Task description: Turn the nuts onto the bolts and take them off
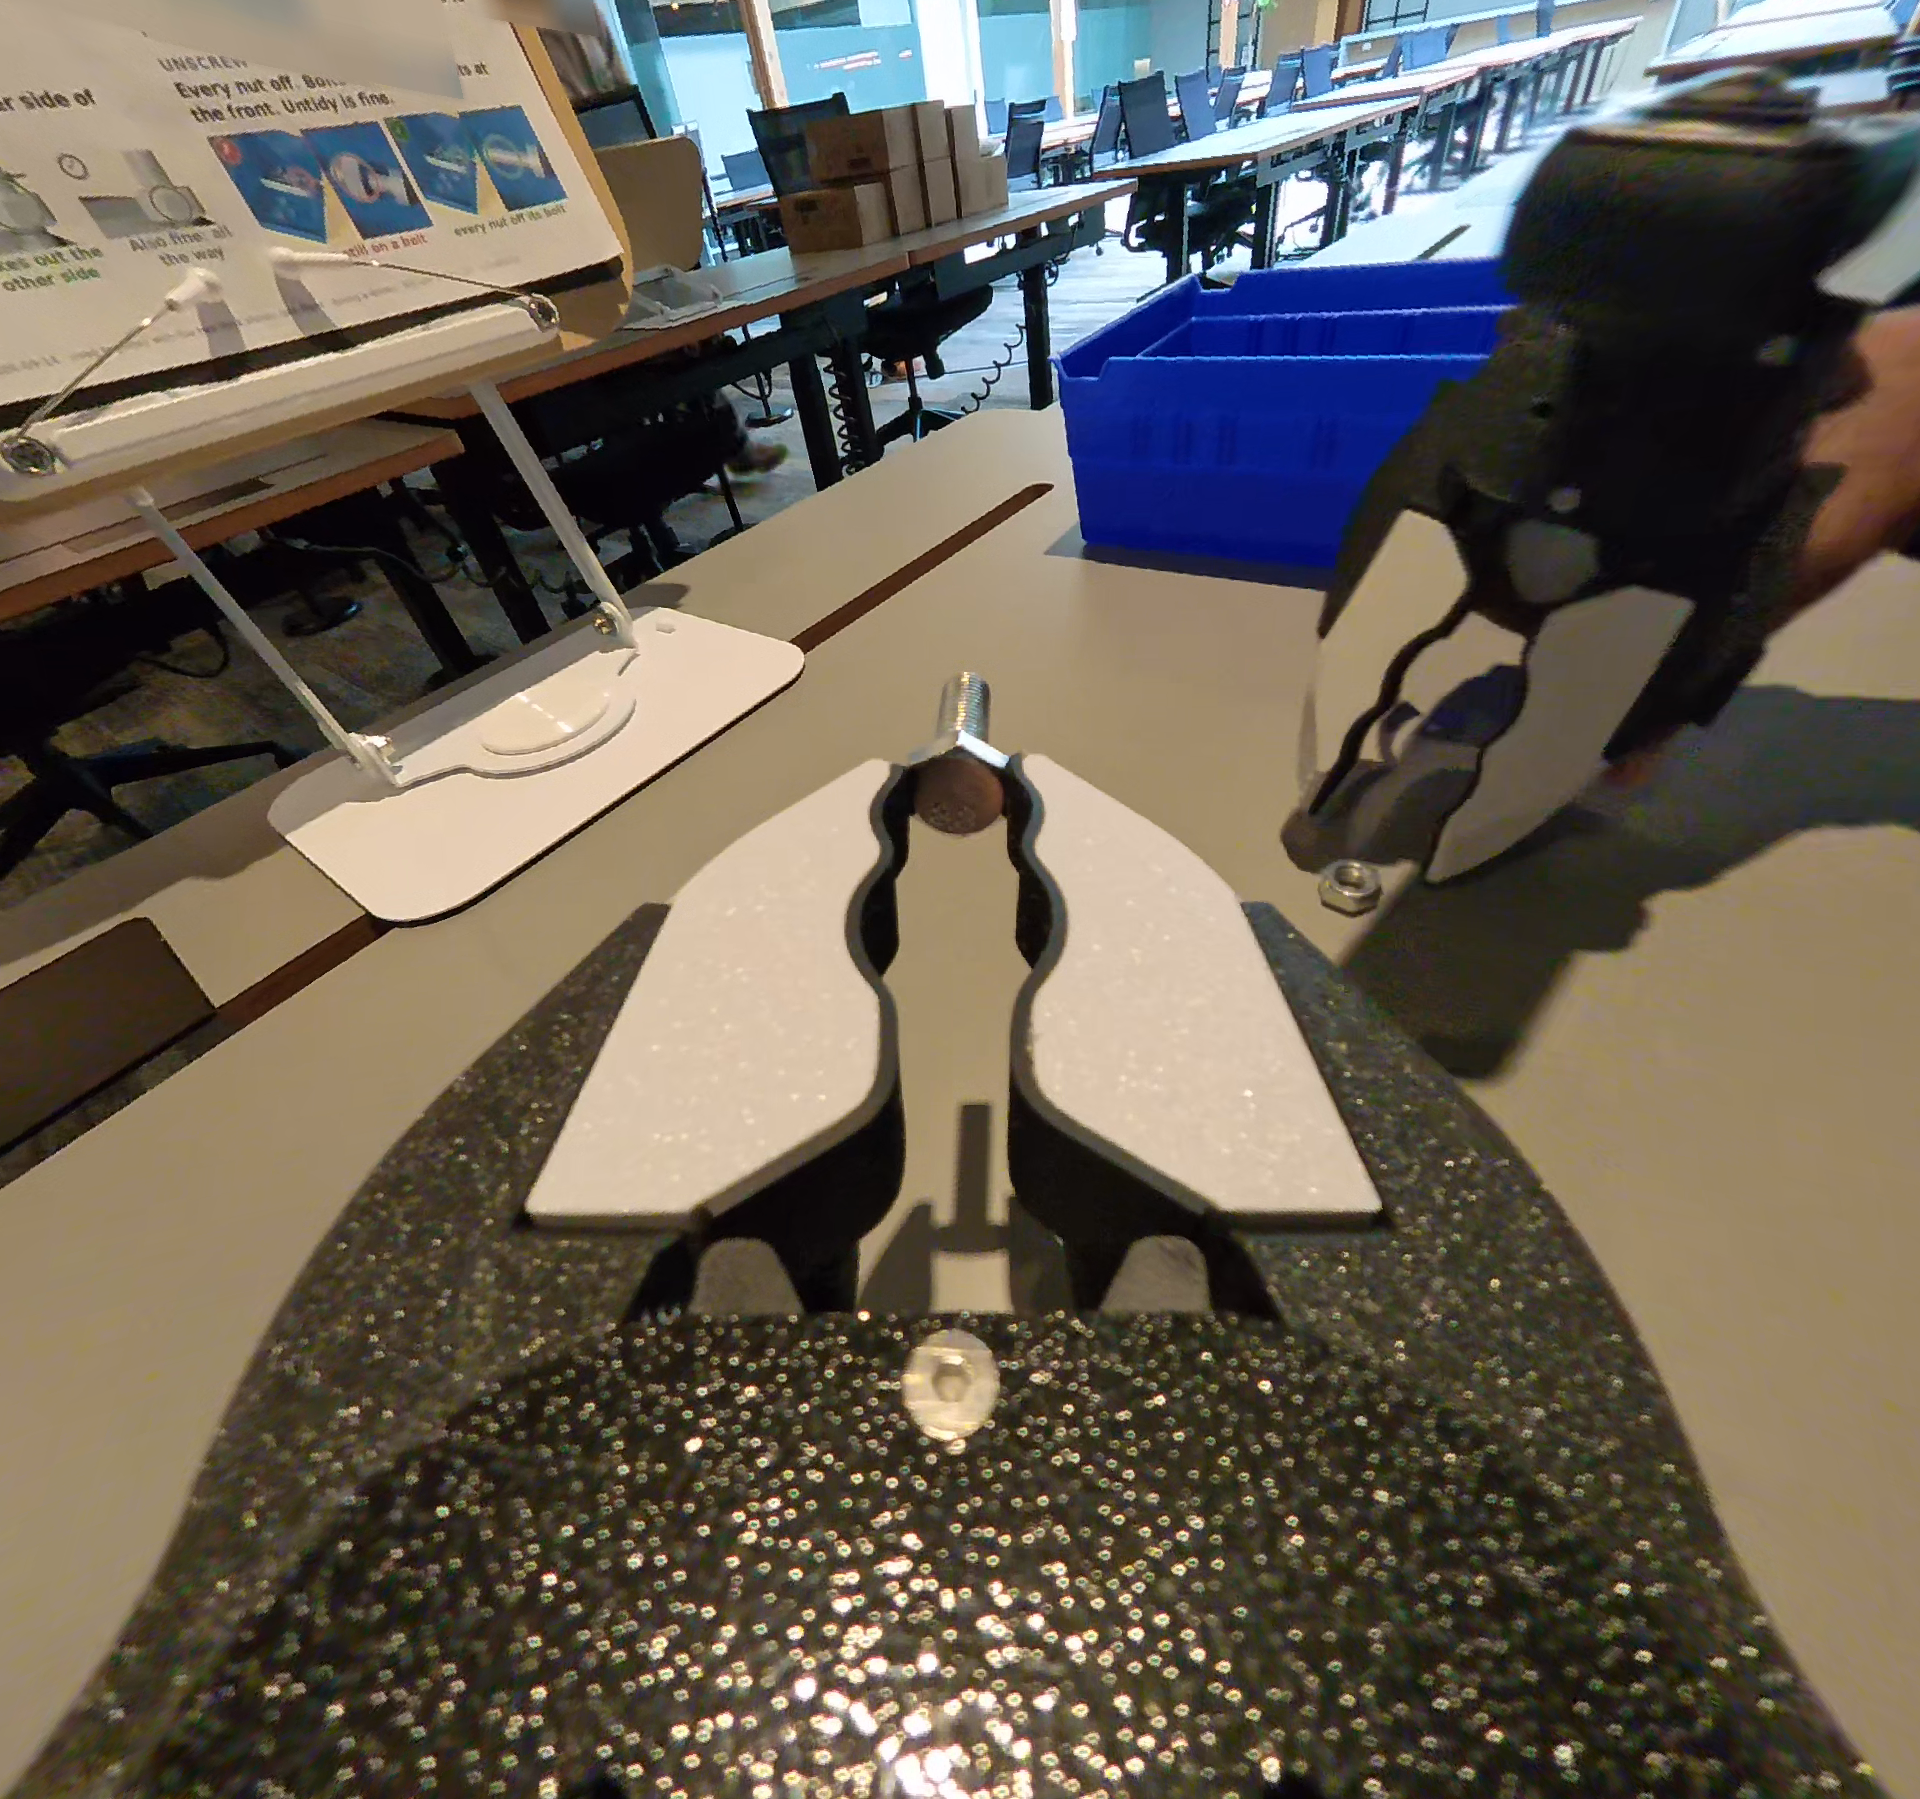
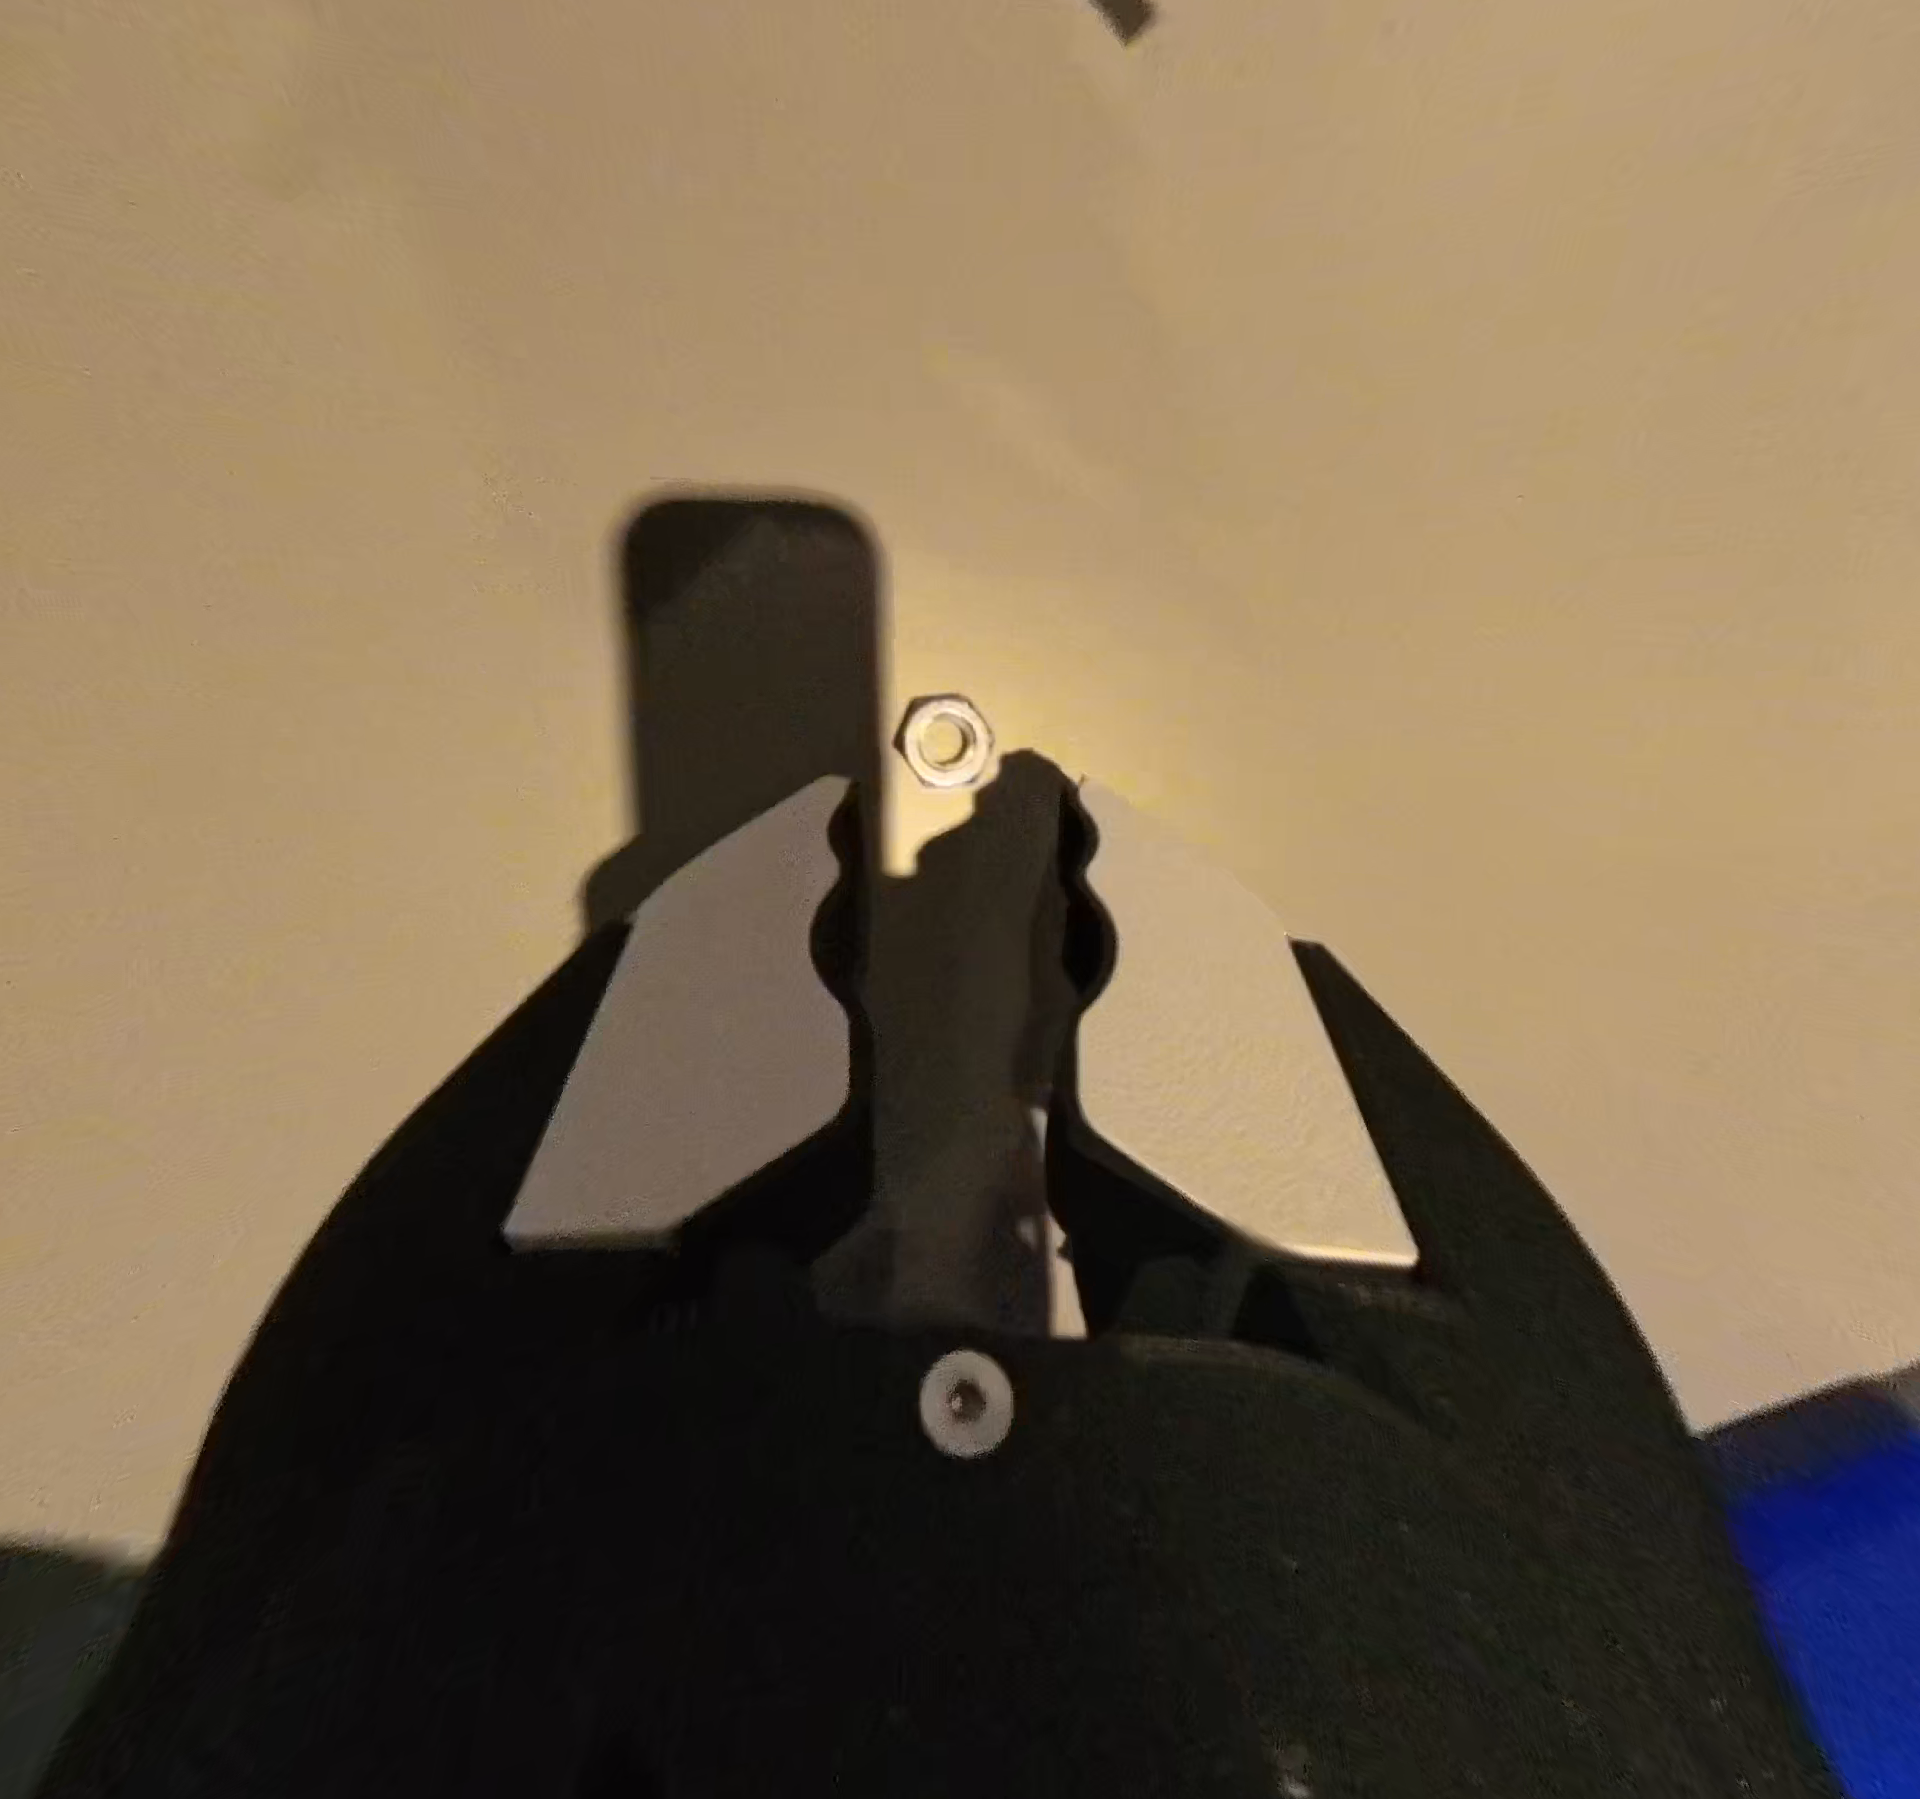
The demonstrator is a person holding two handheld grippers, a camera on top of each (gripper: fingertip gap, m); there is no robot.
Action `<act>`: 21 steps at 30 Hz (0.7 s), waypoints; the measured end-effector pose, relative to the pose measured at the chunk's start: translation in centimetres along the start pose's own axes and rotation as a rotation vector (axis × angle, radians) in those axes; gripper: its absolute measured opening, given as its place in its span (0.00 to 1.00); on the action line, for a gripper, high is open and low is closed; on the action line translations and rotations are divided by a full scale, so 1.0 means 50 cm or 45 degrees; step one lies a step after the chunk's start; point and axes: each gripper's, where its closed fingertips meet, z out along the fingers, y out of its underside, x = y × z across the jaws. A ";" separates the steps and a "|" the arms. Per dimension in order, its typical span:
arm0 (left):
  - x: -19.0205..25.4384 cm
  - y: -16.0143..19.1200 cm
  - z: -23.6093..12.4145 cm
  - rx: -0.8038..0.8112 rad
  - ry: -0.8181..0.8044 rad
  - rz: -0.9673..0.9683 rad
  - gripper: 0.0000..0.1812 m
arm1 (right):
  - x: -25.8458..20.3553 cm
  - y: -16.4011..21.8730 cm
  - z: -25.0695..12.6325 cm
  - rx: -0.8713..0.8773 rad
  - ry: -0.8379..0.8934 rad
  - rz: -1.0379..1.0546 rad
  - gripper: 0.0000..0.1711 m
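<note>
My left gripper (image 1: 958,775) is shut on the head of a silver bolt (image 1: 964,715), whose threaded shank points away from me above the tan table (image 1: 935,586). A silver hex nut (image 1: 1348,885) lies flat on the table to the right of it. My right gripper (image 1: 1382,840), held by a hand, points down at the table with its tips just beside the nut. In the right wrist view the nut (image 2: 944,741) lies flat just beyond the open, empty right gripper (image 2: 961,785), closer to its right finger.
A blue plastic bin (image 1: 1247,419) stands at the back right; its corner shows in the right wrist view (image 2: 1829,1541). A white stand (image 1: 540,741) holding an instruction sheet (image 1: 260,191) is at the left. The table's far edge runs behind them. Some 15 cm of space lies between my two pairs of fingers.
</note>
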 end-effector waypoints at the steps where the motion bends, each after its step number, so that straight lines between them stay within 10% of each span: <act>1: 0.000 0.000 0.000 0.000 0.001 0.000 0.09 | 0.006 0.005 -0.003 -0.021 -0.066 0.002 0.21; 21: -0.008 -0.003 -0.005 0.006 0.000 -0.008 0.09 | -0.014 0.000 0.008 -0.302 -0.412 -0.554 0.22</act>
